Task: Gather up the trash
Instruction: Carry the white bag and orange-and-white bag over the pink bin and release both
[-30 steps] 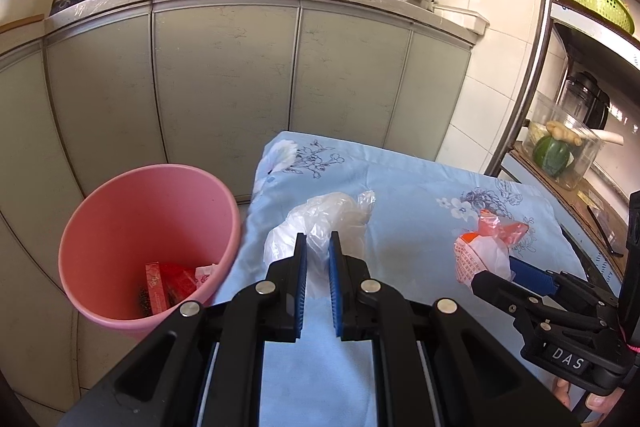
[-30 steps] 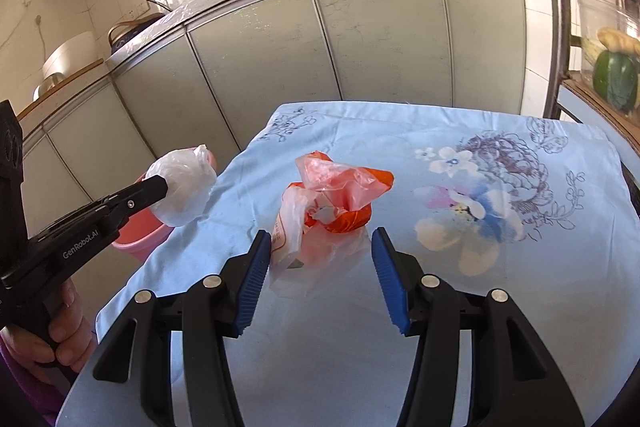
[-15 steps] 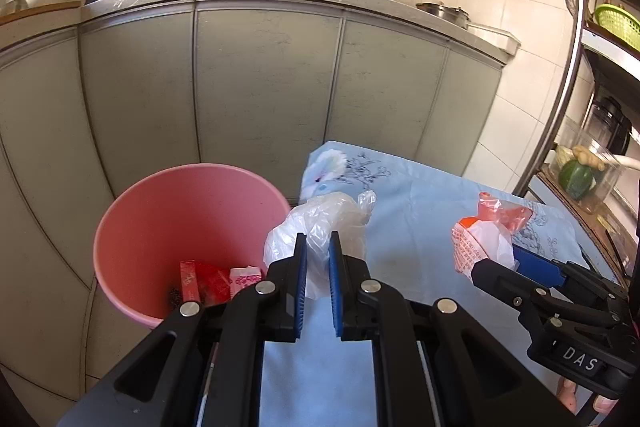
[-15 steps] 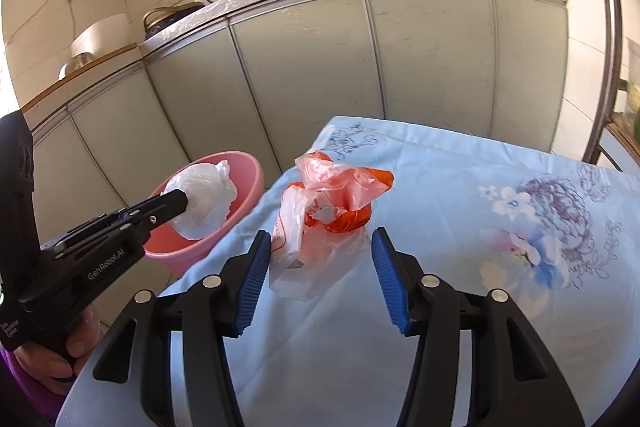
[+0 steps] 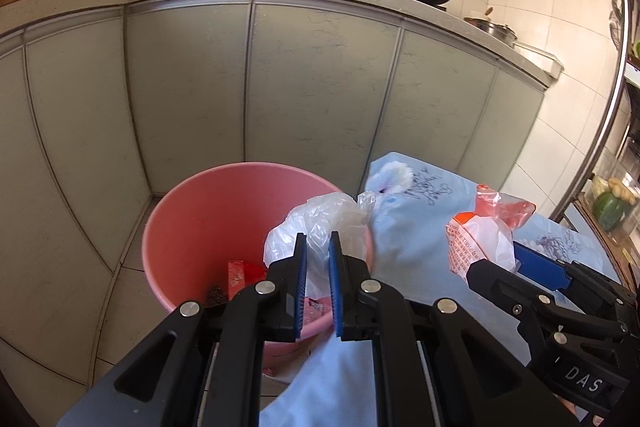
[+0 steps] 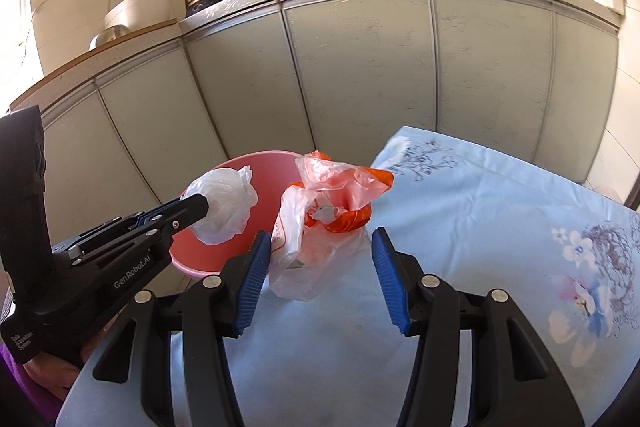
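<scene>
A clear plastic bag (image 5: 320, 223), pinched in the left gripper (image 5: 318, 259), is carried over the pink bin (image 5: 208, 211); release comes next. An orange-and-white bag (image 6: 320, 219) is held in the half-spread right gripper (image 6: 318, 279), near the surface's (image 6: 500, 227) bin-side edge.

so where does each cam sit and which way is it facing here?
Left wrist: on the left claw, looking forward and down at the pink bin; shows its own fingers pinching a clear bag, plus the right claw.
Right wrist: on the right claw, facing the cabinets; shows its fingers around an orange bag, plus the left claw.
Shared: bin, both bags, blue tablecloth.
</scene>
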